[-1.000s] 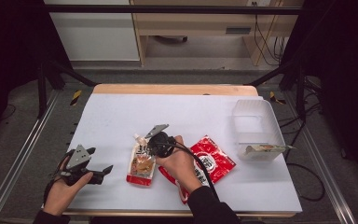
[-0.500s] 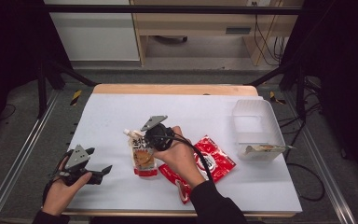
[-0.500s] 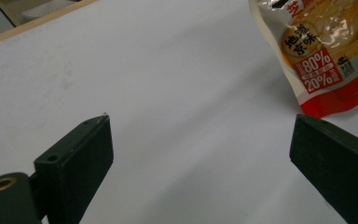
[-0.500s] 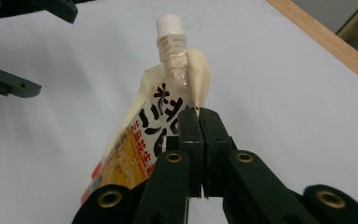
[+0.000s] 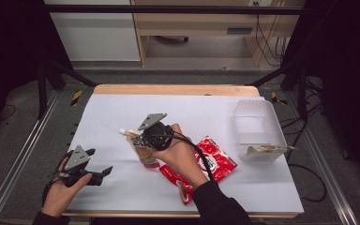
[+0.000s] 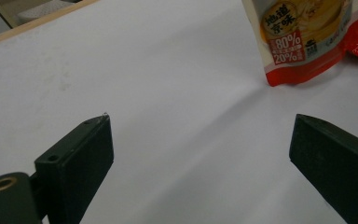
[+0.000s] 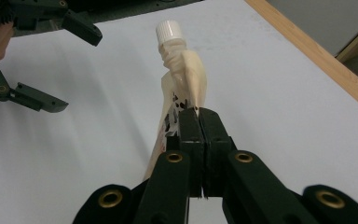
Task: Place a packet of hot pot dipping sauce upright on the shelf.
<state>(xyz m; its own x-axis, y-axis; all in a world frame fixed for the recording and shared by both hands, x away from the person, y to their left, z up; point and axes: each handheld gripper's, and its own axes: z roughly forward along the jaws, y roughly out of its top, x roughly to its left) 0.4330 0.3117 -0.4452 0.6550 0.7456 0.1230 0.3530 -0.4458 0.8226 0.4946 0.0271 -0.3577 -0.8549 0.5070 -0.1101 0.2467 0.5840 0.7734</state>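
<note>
High view: the right gripper [image 5: 138,137] sits over the middle of the white table [image 5: 122,112], its jaws pressed together on a spouted pouch [image 5: 143,152] of food. The pouch hangs tilted from the grip, its white cap [image 5: 122,132] pointing toward the table's left edge and its red bottom edge down by the table surface, just beside the person's right hand [image 5: 180,154]. Whether the bottom touches the table cannot be told. In the right gripper view the two black jaws meet with almost no gap on the upper part of the pouch [image 7: 182,93], below the ribbed neck, and the white screw cap [image 7: 170,31] stands beyond them.

A flat red packet [image 5: 213,161] lies on the table toward the near edge, partly under the right forearm. A clear plastic box [image 5: 255,126] stands by the right edge, and another flat packet [image 5: 267,150] rests across its near rim.

The left gripper [image 5: 96,172] is held near the table's near left corner in the person's left hand [image 5: 61,192], well apart from the pouch. In the left gripper view its jaws stand wide apart with bare white table between them, gripping nothing; the lower part of the pouch [image 6: 303,42], with printed lettering and a red base, shows farther off at the top right.
</note>
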